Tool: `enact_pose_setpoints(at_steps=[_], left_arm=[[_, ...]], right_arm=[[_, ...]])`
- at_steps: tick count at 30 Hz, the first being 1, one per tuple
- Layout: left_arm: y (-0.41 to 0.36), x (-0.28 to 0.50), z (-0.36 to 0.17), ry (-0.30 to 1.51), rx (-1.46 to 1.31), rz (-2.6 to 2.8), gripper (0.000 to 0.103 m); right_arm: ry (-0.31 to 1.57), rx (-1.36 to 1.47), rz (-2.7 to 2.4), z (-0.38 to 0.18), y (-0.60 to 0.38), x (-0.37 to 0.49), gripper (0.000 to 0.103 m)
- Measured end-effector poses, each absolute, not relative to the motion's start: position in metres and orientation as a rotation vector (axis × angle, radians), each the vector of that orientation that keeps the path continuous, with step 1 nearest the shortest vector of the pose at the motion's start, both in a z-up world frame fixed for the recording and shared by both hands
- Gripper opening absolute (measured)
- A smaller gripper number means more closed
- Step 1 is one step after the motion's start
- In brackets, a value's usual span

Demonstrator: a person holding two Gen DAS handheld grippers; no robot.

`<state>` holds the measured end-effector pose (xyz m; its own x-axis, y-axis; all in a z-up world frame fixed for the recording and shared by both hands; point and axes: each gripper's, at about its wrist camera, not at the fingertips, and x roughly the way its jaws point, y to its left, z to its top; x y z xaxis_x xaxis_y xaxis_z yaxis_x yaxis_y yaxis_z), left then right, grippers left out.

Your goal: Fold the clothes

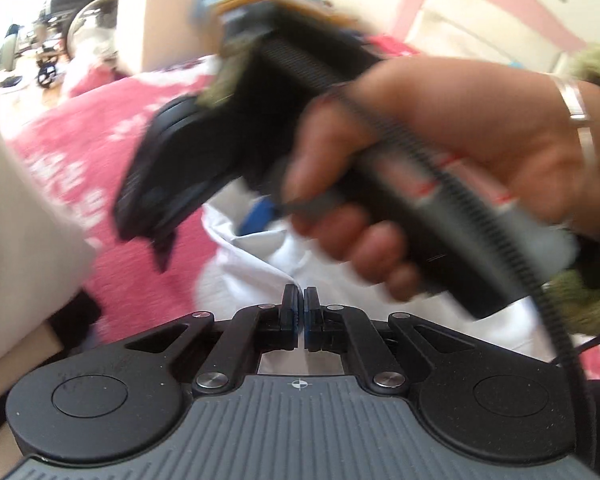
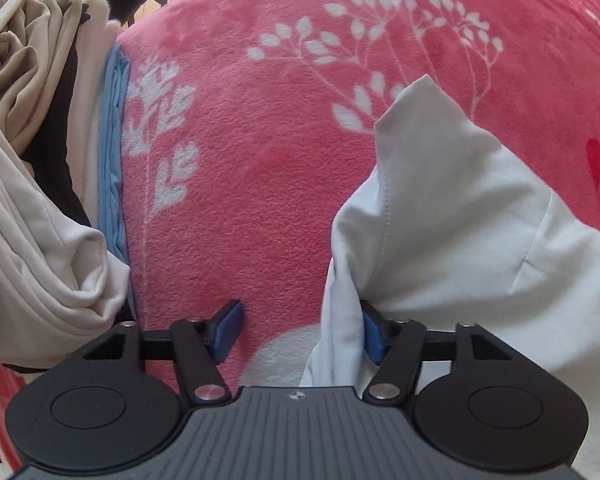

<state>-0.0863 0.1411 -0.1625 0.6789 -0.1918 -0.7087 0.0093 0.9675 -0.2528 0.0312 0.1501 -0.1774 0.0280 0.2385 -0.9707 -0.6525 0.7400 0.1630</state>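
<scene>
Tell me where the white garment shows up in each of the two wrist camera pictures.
Left wrist view: white garment lies centre, just beyond the shut fingertips, partly behind the person's hand.
Right wrist view: white garment fills the right side, one fold draped beside the right pad.
Shared landmark: the pink floral blanket.

Left gripper [image 1: 300, 312]: jaws fully closed, pads touching, angled downward. Right gripper [image 2: 298, 334]: jaws apart, pointing steeply down. Right hand [image 1: 440, 160] wraps its handle, seen blurred just beyond the left gripper.

Crumpled white garment [image 2: 452, 216] with stitched seam, bunched on pink floral blanket [image 2: 260, 140], right of folded pile [image 2: 40, 160].
</scene>
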Motion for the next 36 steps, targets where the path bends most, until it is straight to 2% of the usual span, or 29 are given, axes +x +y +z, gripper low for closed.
enact_pose_setpoints(at_steps=[1, 3, 5, 6, 16, 27, 36], left_arm=[[0.138, -0.086, -0.162, 0.815, -0.232, -0.125, 0.000], [0.132, -0.085, -0.162, 0.809, -0.233, -0.133, 0.000], [0.131, -0.085, -0.164, 0.802, -0.244, -0.138, 0.000], [0.132, -0.084, -0.164, 0.798, -0.249, -0.139, 0.000], [0.112, -0.086, -0.148, 0.734, -0.283, -0.239, 0.000], [0.037, -0.077, -0.117, 0.700, -0.270, -0.454, 0.000], [-0.063, -0.052, -0.122, 0.761, -0.200, -0.629, 0.000]], right_arm=[[1.378, -0.369, 0.712, -0.177, 0.147, 0.033, 0.054], [1.369, -0.357, 0.702, -0.175, 0.139, 0.037, 0.038], [1.366, -0.310, 0.695, -0.174, 0.127, 0.045, 0.011], [1.367, -0.272, 0.694, -0.173, 0.118, 0.049, 0.006], [1.279, 0.106, 0.709, -0.128, 0.015, 0.055, 0.004], [1.100, 0.257, 0.640, -0.081, -0.110, 0.053, 0.004], [1.109, 0.361, 0.520, -0.111, -0.217, 0.067, 0.004]])
